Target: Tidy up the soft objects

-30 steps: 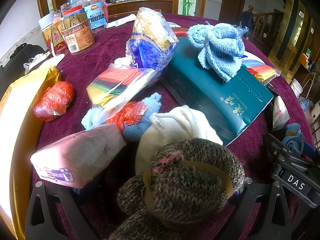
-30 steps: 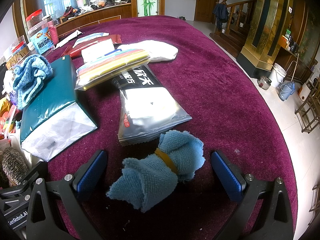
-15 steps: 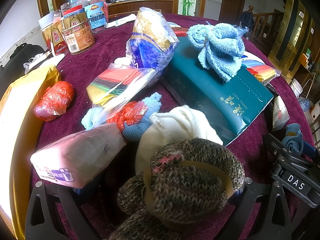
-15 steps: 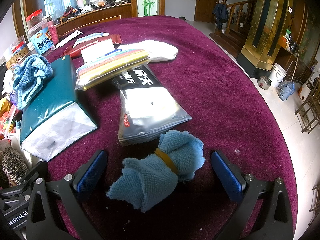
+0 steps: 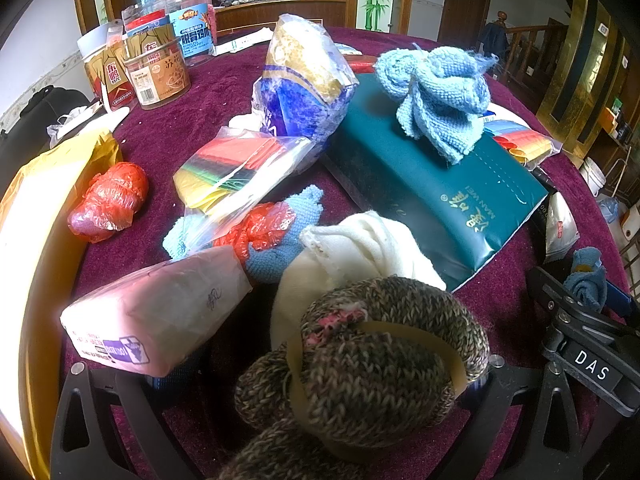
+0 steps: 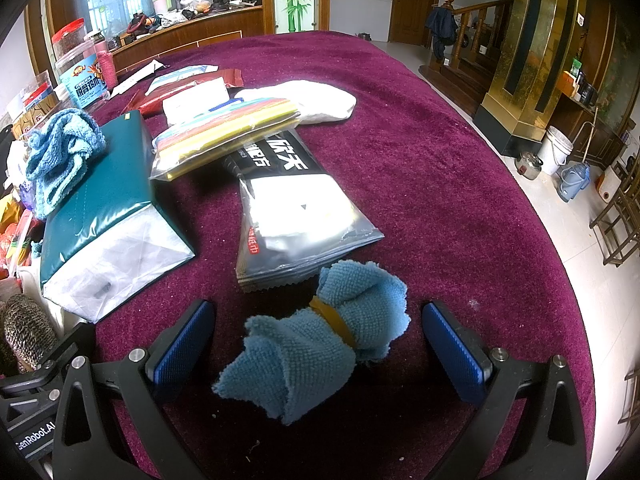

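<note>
A brown knitted bundle (image 5: pixel 372 368) bound with a tan rubber band lies between the wide-apart fingers of my left gripper (image 5: pixel 328 376), which is open; a pink tissue pack (image 5: pixel 160 312) covers its left finger. In the right wrist view a blue microfibre cloth bundle (image 6: pixel 320 344) with a rubber band rests on the purple tablecloth (image 6: pixel 440 184). My right gripper (image 6: pixel 320 352) is open around it, and its blue pads (image 6: pixel 452 344) stand clear of the cloth on both sides. A white cloth (image 5: pixel 360 248) lies just beyond the brown bundle.
A teal tissue pack (image 5: pixel 432 184) carries a light blue knitted cloth (image 5: pixel 436 92). Around it lie a rainbow-coloured bag pack (image 5: pixel 240 164), a red plastic bundle (image 5: pixel 108 200), a blue-gold bag (image 5: pixel 304 80), jars (image 5: pixel 160 68) and a black-silver wipes pack (image 6: pixel 296 208). The table edge (image 6: pixel 560 272) curves at right.
</note>
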`<action>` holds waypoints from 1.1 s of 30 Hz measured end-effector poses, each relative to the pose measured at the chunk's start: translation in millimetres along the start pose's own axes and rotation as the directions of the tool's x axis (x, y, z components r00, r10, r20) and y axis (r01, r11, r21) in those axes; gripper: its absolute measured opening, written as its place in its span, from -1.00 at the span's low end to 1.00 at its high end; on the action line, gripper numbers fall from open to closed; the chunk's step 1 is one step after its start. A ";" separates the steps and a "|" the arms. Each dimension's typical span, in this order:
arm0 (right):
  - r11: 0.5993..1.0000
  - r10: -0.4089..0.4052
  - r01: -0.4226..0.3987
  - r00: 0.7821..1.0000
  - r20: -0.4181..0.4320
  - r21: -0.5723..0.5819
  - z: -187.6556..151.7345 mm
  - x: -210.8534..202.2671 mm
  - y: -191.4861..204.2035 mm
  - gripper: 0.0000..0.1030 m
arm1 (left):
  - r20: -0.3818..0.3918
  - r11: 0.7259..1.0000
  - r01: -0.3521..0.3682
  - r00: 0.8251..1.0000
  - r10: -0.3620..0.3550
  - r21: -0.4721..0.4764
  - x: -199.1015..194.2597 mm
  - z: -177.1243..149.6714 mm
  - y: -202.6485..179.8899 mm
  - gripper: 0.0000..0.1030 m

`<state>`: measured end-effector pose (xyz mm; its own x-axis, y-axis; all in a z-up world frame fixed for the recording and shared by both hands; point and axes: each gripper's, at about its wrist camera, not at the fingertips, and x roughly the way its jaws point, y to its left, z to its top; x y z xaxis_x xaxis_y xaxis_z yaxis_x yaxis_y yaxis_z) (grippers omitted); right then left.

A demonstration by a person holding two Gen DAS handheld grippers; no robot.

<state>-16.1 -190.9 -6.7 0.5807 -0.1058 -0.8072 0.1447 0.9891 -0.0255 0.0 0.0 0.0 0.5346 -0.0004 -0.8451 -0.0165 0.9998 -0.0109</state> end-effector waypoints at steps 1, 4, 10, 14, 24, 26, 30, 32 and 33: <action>1.000 0.000 0.000 1.000 0.000 0.000 0.0 -0.1 -0.1 0.99 | 0.000 1.000 0.000 1.000 0.000 0.000 0.0 0.0 -0.1 0.99; 1.000 0.000 0.000 1.000 0.000 0.000 -0.1 -0.3 -0.3 0.99 | 0.000 1.000 0.000 1.000 0.000 0.000 0.0 0.0 0.1 0.99; 1.000 0.001 -0.001 1.000 0.000 0.001 -0.2 -0.4 -0.7 0.99 | 0.000 1.000 -0.001 1.000 0.001 -0.006 1.4 -1.4 -0.8 0.99; 1.000 0.000 0.000 1.000 0.000 0.000 -0.3 -0.5 -0.6 0.99 | 0.000 1.000 0.002 1.000 -0.002 -0.007 -1.9 -2.1 1.1 0.99; 1.000 0.004 -0.004 1.000 -0.003 0.008 -2.2 -0.7 -2.9 0.99 | 0.000 1.000 0.004 1.000 -0.004 -0.007 0.9 -2.9 5.3 0.99; 1.000 0.008 -0.008 1.000 -0.015 0.007 0.6 1.2 -2.9 1.00 | 0.000 1.000 0.003 1.000 -0.003 -0.007 0.9 -2.8 5.5 0.99; 1.000 0.020 -0.022 0.996 -0.087 -0.012 8.5 4.8 -2.7 1.00 | 0.000 1.000 0.004 1.000 -0.004 -0.007 0.8 -2.6 5.2 0.99; 1.000 0.005 -0.006 0.996 -0.088 -0.011 12.1 5.3 0.4 0.99 | 0.000 1.000 0.004 1.000 -0.004 -0.007 0.8 -2.6 5.2 0.99; 1.000 0.001 -0.002 0.997 -0.079 -0.006 9.8 4.9 2.4 0.99 | 0.000 1.000 0.004 1.000 -0.004 -0.007 0.9 -2.9 5.7 0.99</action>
<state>-5.0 -190.0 -5.0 0.5155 -0.0960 -0.8515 0.1384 0.9900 -0.0278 -2.1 5.6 -2.3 0.5349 -0.0040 -0.8449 -0.0207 0.9996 -0.0178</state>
